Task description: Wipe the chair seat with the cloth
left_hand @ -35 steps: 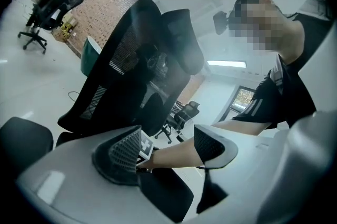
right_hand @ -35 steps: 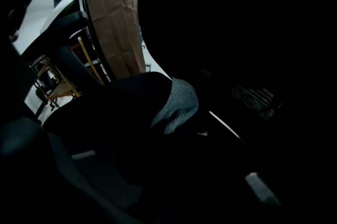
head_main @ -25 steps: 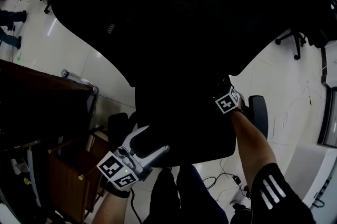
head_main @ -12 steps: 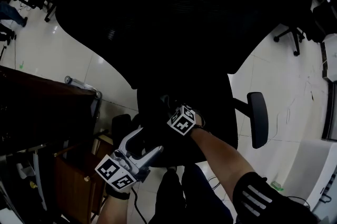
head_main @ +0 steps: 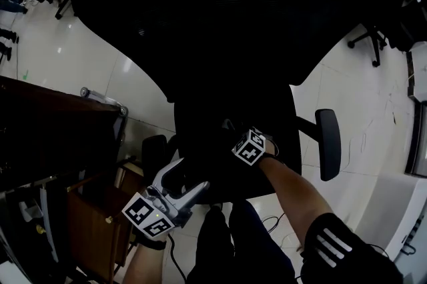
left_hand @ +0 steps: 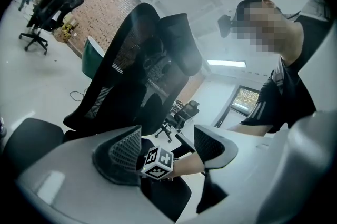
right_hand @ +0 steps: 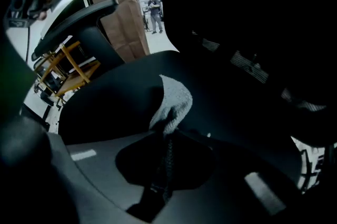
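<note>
Change: the right gripper [right_hand: 164, 136], which was sitting near the right edge of the chair seat [head_main: 223, 109] a second ago and then crossing to its middle, is now sliding back a little toward the right armrest [head_main: 328, 143].
Meaning for the task: the back-and-forth path is reading as wiping strokes under way; I am judging the middle of the seat covered, the front and left parts perhaps still waiting.
Right gripper: its jaws are pressing together on a bunched end of the cloth [right_hand: 172, 99].
Cloth: the grey cloth is lying flat against the black seat just ahead of the jaws, dragging with them.
Left gripper: the left gripper [left_hand: 169, 140] is hovering at the seat's front-left edge, much where it was, its jaws standing spread with nothing between them; only the right gripper's marker cube [left_hand: 158, 162] is showing beyond them.
Chair: the backrest [head_main: 220, 23] is looming dark over the seat, hiding much of it from the head view.
Containers: none is taking part in the wiping; a brown bin on a frame [right_hand: 124, 12] is standing well apart beyond the chair, and its contents are not showing.
</note>
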{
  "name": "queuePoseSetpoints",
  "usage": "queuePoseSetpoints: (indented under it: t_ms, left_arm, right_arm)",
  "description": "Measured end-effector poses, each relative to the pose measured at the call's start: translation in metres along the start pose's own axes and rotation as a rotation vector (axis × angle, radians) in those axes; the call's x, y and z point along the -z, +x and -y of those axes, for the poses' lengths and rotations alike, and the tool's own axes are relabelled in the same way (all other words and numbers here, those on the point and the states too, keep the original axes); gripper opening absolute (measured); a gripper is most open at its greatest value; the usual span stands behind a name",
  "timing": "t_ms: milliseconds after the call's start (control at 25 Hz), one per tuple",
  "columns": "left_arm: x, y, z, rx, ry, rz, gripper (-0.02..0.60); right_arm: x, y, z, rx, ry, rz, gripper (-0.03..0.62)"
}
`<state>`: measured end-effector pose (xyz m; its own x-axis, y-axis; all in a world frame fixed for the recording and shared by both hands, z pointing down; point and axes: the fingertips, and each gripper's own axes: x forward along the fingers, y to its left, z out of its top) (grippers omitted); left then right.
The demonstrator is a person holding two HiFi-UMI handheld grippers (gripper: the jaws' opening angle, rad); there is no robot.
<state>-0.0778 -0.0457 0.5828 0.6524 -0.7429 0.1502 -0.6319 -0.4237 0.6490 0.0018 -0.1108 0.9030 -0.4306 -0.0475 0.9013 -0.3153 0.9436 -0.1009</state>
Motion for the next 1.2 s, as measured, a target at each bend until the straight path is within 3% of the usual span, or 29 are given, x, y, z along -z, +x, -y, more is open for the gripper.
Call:
queuePoseSetpoints:
  t_ms: [280, 400, 480, 520, 680, 840, 1040, 1200]
  left_arm:
    - [-0.004, 0.002, 0.010, 0.028, 0.003, -0.003, 0.336]
    - [-0.004, -0.003, 0.011, 0.031, 0.005, -0.005, 0.336]
    - [-0.003, -0.007, 0.012, 0.027, 0.003, -0.007, 0.336]
    - [-0.002, -0.010, 0.013, 0.025, 0.000, -0.010, 0.336]
    - [0.007, -0.021, 0.013, 0.009, -0.008, -0.026, 0.336]
    - [0.016, -0.025, 0.013, -0.002, -0.016, -0.038, 0.336]
    - [0.019, -0.025, 0.016, 0.003, -0.018, -0.036, 0.336]
    - [0.017, -0.024, 0.022, 0.009, -0.018, -0.032, 0.336]
  right_arm:
    - [0.103, -0.067, 0.087, 0.191, 0.111, -0.112, 0.029]
    - [0.105, -0.076, 0.089, 0.207, 0.289, -0.076, 0.029]
    - [0.082, -0.074, 0.067, 0.145, 0.412, 0.013, 0.029]
    - [0.065, -0.070, 0.048, 0.101, 0.417, 0.056, 0.029]
    - [-0.007, -0.034, -0.062, -0.081, 0.247, 0.119, 0.029]
    - [-0.036, 0.004, -0.151, -0.187, 0.089, 0.077, 0.029]
    - [-0.012, 0.009, -0.161, -0.188, 0.087, 0.041, 0.029]
    - [0.052, -0.013, -0.116, -0.106, 0.080, -0.040, 0.029]
